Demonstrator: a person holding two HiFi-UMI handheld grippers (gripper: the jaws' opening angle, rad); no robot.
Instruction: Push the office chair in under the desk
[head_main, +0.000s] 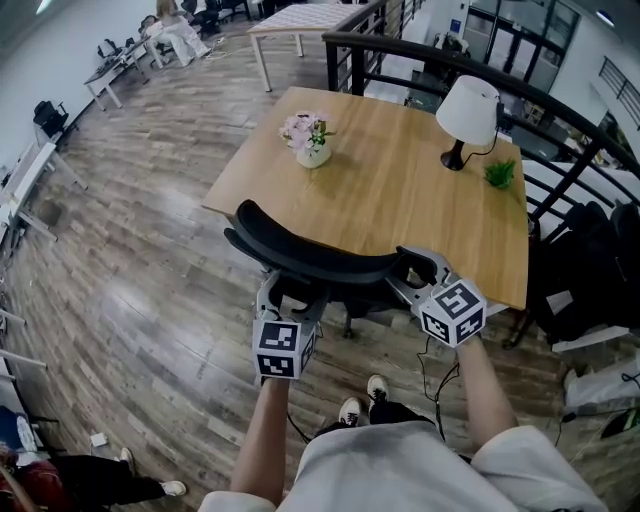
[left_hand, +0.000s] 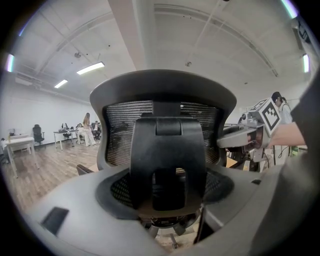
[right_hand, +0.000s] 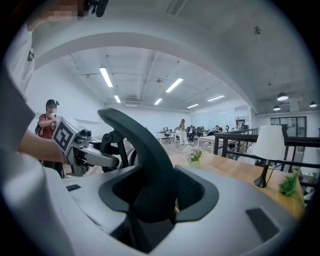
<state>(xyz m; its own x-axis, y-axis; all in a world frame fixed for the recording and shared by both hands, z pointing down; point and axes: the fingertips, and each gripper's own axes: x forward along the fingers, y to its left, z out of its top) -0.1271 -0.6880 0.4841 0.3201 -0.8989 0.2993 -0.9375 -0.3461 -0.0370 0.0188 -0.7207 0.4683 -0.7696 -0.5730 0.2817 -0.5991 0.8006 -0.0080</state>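
Office chair at mid frame of the head view, black, with its curved backrest lying across the near edge of the wooden bench and its seat out of sight beneath the backrest (how far under the bench, impossible to tell). Left tongs closed on the backrest toward its left end, just below mid frame. In the left gripper view, black spine of the backrest filling the gap between the two grey jaws, mesh panel spread wide behind it. Right tongs clamped on the right end of the same backrest, right of mid frame. In the right gripper view, backrest rim seen edge-on, rising from between the jaws and curving toward the upper left, with the left tongs visible beyond it at the left of the frame. Both tongs level with each other, well apart along the backrest, pointed toward the bench. On the bench top, well clear of the chair: vase of pink flowers toward the upper left corner, white lamp toward the upper right, small green plant just beside the lamp's base. Black railing past the far and right edges of the bench. Wooden floor filling the left half of the frame, and a pair of shoes low in the frame below the chair.
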